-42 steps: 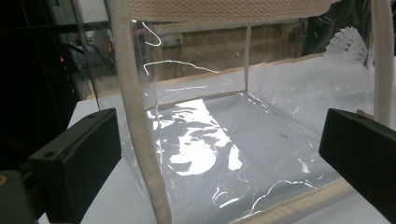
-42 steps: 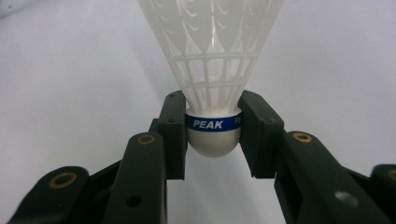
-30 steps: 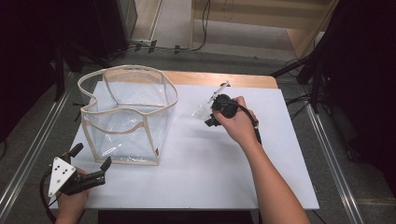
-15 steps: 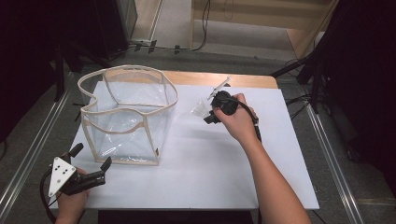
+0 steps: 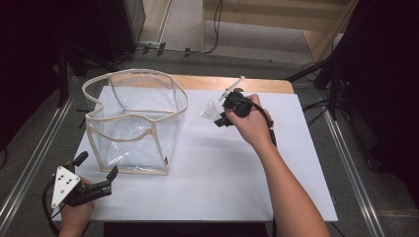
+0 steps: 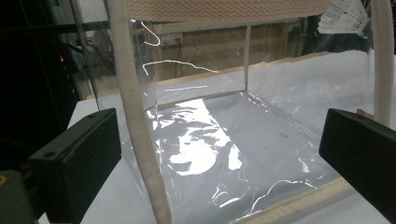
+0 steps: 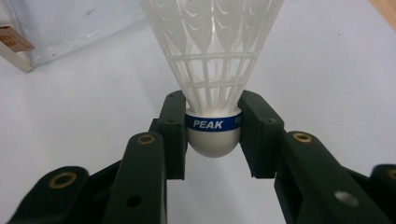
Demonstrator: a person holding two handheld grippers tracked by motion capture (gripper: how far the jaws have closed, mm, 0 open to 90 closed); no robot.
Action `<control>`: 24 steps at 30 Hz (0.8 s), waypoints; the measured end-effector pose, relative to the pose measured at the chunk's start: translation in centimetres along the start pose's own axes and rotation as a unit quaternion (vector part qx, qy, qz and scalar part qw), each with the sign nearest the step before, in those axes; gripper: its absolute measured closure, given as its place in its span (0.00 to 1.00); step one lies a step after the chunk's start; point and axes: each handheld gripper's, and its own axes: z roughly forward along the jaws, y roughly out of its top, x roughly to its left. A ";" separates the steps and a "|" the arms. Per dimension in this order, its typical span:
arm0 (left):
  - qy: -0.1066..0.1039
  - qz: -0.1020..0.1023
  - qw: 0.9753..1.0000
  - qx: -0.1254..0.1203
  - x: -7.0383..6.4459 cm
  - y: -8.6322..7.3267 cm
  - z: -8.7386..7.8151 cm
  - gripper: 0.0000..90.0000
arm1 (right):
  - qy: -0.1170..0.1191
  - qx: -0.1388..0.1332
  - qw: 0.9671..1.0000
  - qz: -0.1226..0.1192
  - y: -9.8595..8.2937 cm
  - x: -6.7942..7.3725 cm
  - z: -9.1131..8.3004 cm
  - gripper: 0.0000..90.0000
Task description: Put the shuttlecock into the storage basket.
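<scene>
Your right claw (image 7: 213,135) is pinching a white shuttlecock (image 7: 212,70) by its rounded cork base, one jaw pressed to each side of the blue band that reads "PEAK". In the right gripper view the plastic skirt fans up and away from the jaws, over the white desk (image 7: 327,70). From the high view, your right hand (image 5: 252,123) holds that claw (image 5: 221,117) toward the back of the desk (image 5: 237,177), right of centre, with the shuttlecock (image 5: 209,110) pointing left toward the clear bag. The shuttlecock is near the bag but apart from it; whether its skirt touches the desk I cannot tell.

The clear bag (image 5: 136,123) stands upright and open on the left half of the desk, a see-through plastic box shape with cream fabric trim along its edges and rim.

Your left claw (image 5: 94,174) sits at the front left corner of the desk, in your left hand (image 5: 76,215), with its jaws spread wide and holding nothing. It lies just in front of the bag's near left corner, aimed at it. In the left gripper view the two black jaws stand far apart at either side, and the bag (image 6: 233,140) rises close between them, one cream corner strip running down just right of the left-hand jaw. Light glares off the bag's clear floor.
</scene>
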 end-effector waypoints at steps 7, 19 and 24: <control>0.000 0.000 1.000 0.000 0.0 0.0 0.0 0.00 | 0.000 -0.002 1.000 -0.003 0.4 -0.1 -0.5 0.69; 0.000 0.001 1.000 0.000 0.0 0.0 0.0 0.00 | 0.002 -0.012 1.000 -0.008 1.2 -0.1 -1.3 0.69; 0.000 0.001 1.000 0.000 0.0 0.0 0.0 0.00 | 0.003 -0.015 1.000 -0.010 1.5 -0.1 -1.7 0.69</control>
